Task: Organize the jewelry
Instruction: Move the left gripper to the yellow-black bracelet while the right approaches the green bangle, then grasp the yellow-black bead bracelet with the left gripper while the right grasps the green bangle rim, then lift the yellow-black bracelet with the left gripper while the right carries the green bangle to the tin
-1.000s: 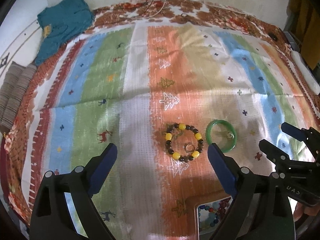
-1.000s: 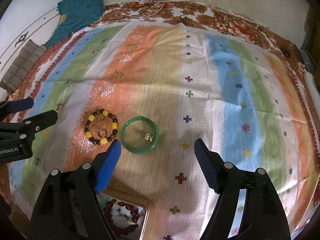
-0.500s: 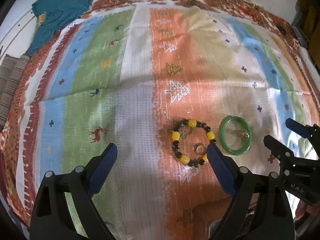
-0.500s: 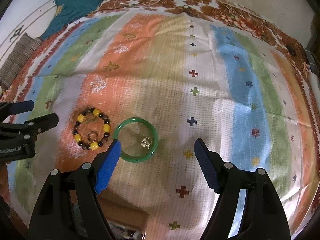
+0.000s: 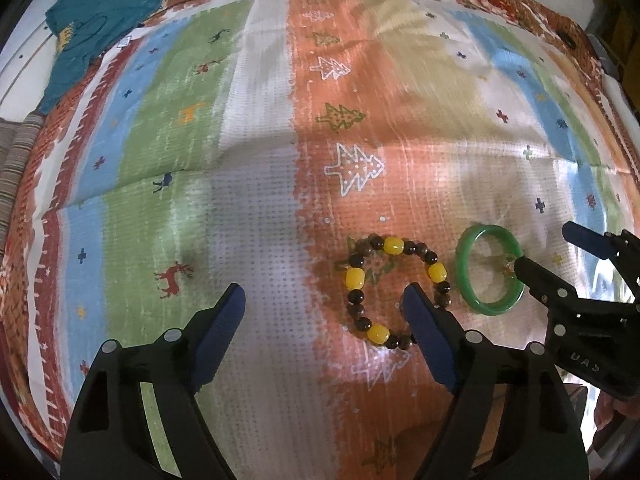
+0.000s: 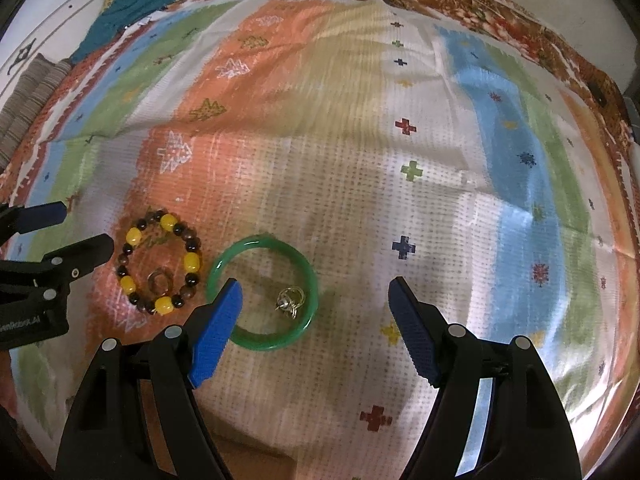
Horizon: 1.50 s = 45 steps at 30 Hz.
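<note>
A yellow-and-brown beaded bracelet (image 5: pixel 394 288) lies on the striped cloth, with a small ring (image 6: pixel 161 281) inside it. A green bangle (image 6: pixel 262 292) lies right of it, with small silver earrings (image 6: pixel 291 301) inside. My left gripper (image 5: pixel 322 320) is open, low over the cloth; its right finger overlaps the bracelet's right side. My right gripper (image 6: pixel 316 316) is open, low over the bangle; its left finger covers the bangle's left rim. In the left wrist view the bangle (image 5: pixel 490 270) shows with the right gripper (image 5: pixel 554 250) at its right edge.
The striped patterned cloth (image 6: pixel 420 184) covers the surface. A teal garment (image 5: pixel 94 28) lies at the far left corner. Striped fabric (image 5: pixel 14 160) lies at the left edge. A brown patch (image 6: pixel 256 462) shows at the bottom.
Both grippers moved forward and down toward the jewelry. The bracelet and bangle look larger and closer. The jewelry box at the bottom edge left view.
</note>
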Each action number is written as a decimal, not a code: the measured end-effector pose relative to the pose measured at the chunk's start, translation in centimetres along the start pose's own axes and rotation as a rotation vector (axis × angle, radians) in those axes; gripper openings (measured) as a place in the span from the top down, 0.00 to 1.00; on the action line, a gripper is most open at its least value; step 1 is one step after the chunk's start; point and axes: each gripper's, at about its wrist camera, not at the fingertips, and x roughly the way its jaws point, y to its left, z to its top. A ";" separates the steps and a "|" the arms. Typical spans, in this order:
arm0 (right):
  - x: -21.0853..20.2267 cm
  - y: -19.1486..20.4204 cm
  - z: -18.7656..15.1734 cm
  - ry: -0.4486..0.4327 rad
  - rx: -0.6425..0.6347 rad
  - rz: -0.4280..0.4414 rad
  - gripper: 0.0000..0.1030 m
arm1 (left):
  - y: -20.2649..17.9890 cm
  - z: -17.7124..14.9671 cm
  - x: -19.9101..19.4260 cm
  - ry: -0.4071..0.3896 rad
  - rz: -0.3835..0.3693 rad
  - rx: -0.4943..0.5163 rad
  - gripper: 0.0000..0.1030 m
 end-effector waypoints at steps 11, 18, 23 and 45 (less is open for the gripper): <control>2.4 0.6 1.0 0.051 -0.026 -0.004 0.33 | 0.0 0.2 2.1 0.033 0.015 0.011 0.42; 3.3 0.5 1.2 0.065 -0.037 -0.017 0.41 | -0.6 0.3 3.3 0.046 0.022 0.047 0.48; 3.3 0.7 1.2 0.058 -0.061 -0.019 0.68 | -1.1 0.2 3.7 0.033 0.043 0.085 0.68; -0.4 -0.5 -0.1 -0.014 -0.030 0.013 0.92 | -1.7 0.2 -2.3 -0.056 -0.054 0.073 0.89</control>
